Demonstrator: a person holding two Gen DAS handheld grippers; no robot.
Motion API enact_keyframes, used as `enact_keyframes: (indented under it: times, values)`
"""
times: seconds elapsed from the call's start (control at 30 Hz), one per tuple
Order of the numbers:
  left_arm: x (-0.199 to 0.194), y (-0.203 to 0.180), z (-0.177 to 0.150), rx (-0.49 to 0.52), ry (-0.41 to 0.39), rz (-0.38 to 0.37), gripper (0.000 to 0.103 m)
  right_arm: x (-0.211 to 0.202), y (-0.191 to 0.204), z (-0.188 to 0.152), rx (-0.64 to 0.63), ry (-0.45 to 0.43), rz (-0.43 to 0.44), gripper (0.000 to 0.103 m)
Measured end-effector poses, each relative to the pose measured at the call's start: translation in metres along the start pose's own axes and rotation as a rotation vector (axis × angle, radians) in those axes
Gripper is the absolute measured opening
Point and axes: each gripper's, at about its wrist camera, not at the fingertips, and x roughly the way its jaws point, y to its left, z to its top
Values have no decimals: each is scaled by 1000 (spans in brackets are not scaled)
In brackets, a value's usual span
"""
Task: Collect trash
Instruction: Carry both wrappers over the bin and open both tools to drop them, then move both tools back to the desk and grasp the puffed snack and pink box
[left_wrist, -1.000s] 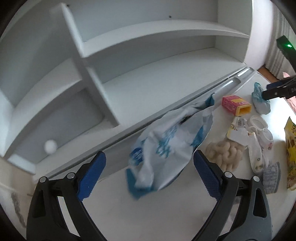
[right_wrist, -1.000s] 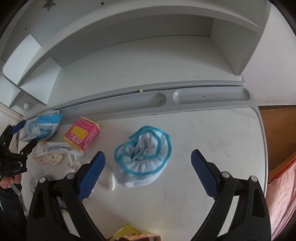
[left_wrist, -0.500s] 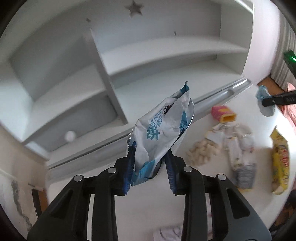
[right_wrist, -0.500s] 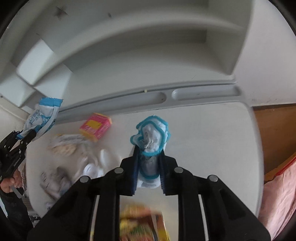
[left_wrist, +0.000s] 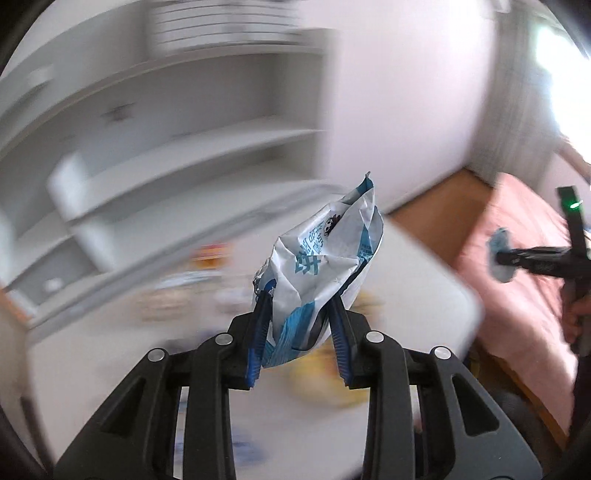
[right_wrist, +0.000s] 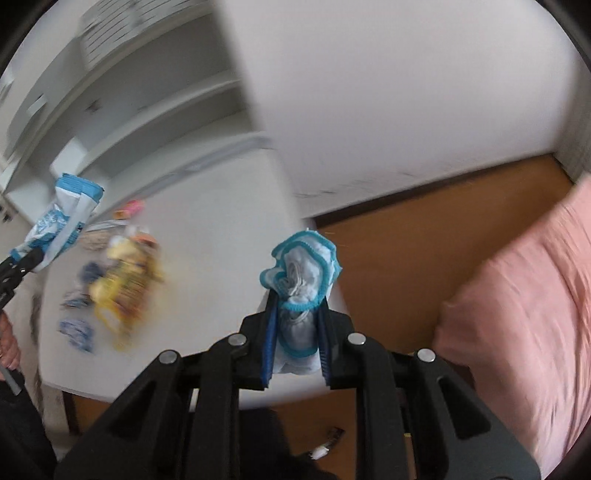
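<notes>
Crinkled white foil with blue panels makes up the snack wrapper (left_wrist: 325, 269) pinched in the left gripper (left_wrist: 299, 332). It is creased all over, stands up out of the jaws to a torn, pointed top corner, and carries blue printed characters and a small dark cartoon face near the top. Its lower end, striped in blue, hangs between the two blue pads (left_wrist: 258, 339), which press on it from both sides. From the right wrist view the same wrapper (right_wrist: 62, 221) shows a solid blue band along its upper edge, held above the far left part of the white desk (right_wrist: 207, 229).

The right gripper (right_wrist: 295, 332) is clamped on a crumpled pale blue cloth-like piece with a bright turquoise frilled edge (right_wrist: 301, 273); what it is exactly cannot be told. It bunches into a rosette above the jaws, with whitish folds in the middle, and sits over the desk's right edge, with brown wooden floor (right_wrist: 406, 229) beyond. In the left wrist view this piece (left_wrist: 500, 254) appears far right, in front of pink bedding (left_wrist: 524, 295).

On the desk lie blurred leftovers: a yellow packet (right_wrist: 125, 280), small blue-and-white scraps (right_wrist: 77, 332) and a pink box (right_wrist: 129, 208) near the back. White shelves (left_wrist: 184, 162) rise behind the desk.
</notes>
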Motion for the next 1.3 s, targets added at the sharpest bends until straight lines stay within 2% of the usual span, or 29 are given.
enact_keyframes:
  times: [0.1,0.2,0.23,0.3,0.47,0.6,0.73,0.83,1.03,1.1,1.13,1.17,1.2,1.27,1.3]
  values:
    - [25,-94,1,93,15,-167,31,-19,-64,-43,101,-33,-90,19]
    - [48,-166,-6,181,46,-274,31,-29,-127,-87,222,-45,-128,19]
    - [62,-201,-11,220,73,-335,31,-30,-145,-102,260,-43,-144,20]
    - [84,-243,-19,273,118,-406,31,-30,-174,-128,319,-38,-181,20]
    - [150,-319,-44,404,218,-429,31,-4,-232,-192,459,23,-207,20]
    - [209,-357,-70,454,331,-437,31,37,-258,-230,541,108,-197,20]
    - [266,-385,-97,489,451,-440,31,74,-273,-254,612,168,-169,20]
    - [291,-393,-112,514,479,-411,31,91,-282,-265,641,192,-157,20]
    - [321,-415,-124,500,536,-441,31,108,-292,-264,635,222,-151,20]
    - [327,-418,-124,493,544,-462,33,110,-294,-261,634,218,-149,20]
    - [329,-420,-125,488,540,-471,38,109,-294,-260,631,217,-151,22]
    - [328,-422,-125,485,538,-479,45,109,-294,-258,622,217,-155,30]
    - [329,-424,-126,482,539,-488,47,108,-294,-257,617,216,-158,47]
    - [328,-424,-125,480,541,-500,56,103,-292,-253,609,198,-162,70]
    - [327,-425,-125,480,536,-501,57,101,-292,-252,604,185,-165,71]
